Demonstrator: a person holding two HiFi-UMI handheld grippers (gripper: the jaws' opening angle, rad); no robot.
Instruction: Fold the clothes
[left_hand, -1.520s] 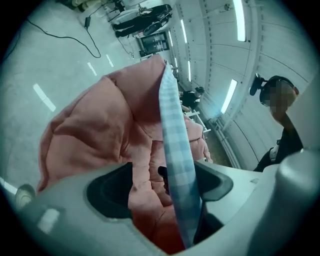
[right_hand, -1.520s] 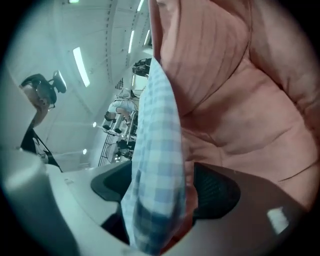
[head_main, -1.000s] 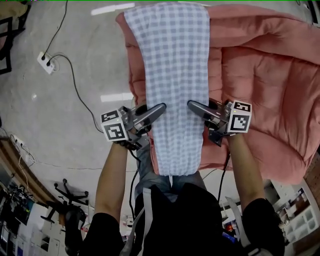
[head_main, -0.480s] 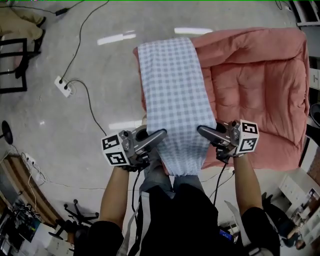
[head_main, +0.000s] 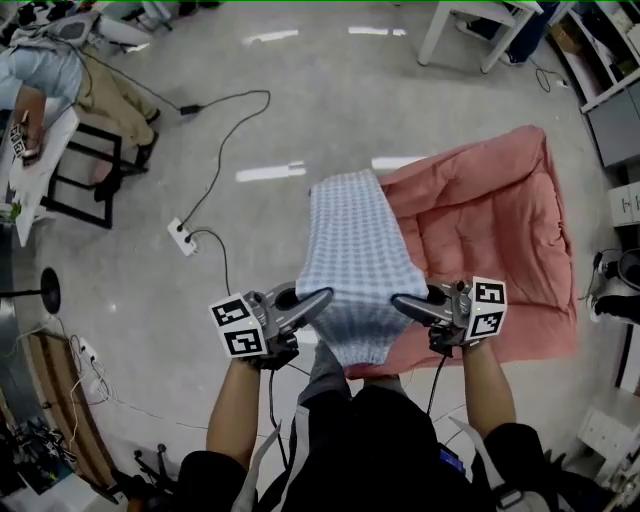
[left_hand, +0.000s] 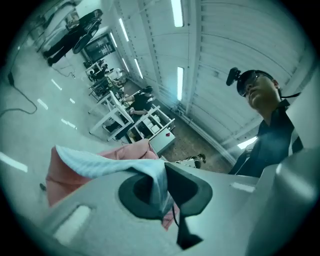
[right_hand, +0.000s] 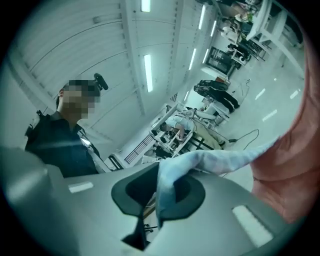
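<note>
Left tool (head_main: 322, 296) and right tool (head_main: 400, 301) are each clenched on a near corner of the blue checked cloth (head_main: 355, 240). The cloth is stretched between them and runs away over the left side of a pink quilt (head_main: 490, 210). The quilt is spread on the grey floor (head_main: 300, 110). A power strip (head_main: 181, 236) lies on the floor to the left.

Grey floor (head_main: 300, 120) — a pink quilt (head_main: 500, 220) and power strip (head_main: 182, 237) lie on it.
</note>
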